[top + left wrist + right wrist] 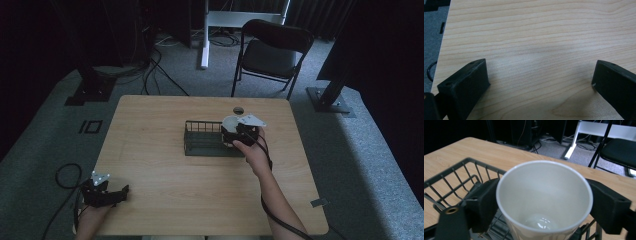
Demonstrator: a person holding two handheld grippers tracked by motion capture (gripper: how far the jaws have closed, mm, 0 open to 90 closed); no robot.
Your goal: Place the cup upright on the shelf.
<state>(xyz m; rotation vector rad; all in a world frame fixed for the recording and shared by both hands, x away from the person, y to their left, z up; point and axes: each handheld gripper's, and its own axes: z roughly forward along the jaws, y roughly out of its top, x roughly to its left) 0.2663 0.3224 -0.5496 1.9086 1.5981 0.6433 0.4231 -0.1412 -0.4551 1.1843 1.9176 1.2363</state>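
White cup clamped between right gripper jaws, above wire basket; left gripper jaws spread wide over bare counter.

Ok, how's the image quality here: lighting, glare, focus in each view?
High view: dim, dark surroundings, table readable. Left gripper view: evenly lit, soft shadows near the jaws. Right gripper view: sharp, a small glare spot at the bottom of the white cup.

No text, label, brand mark or number can be read anywhere. The white cup is plain inside and along its rim. The wooden worktop bears only grain.
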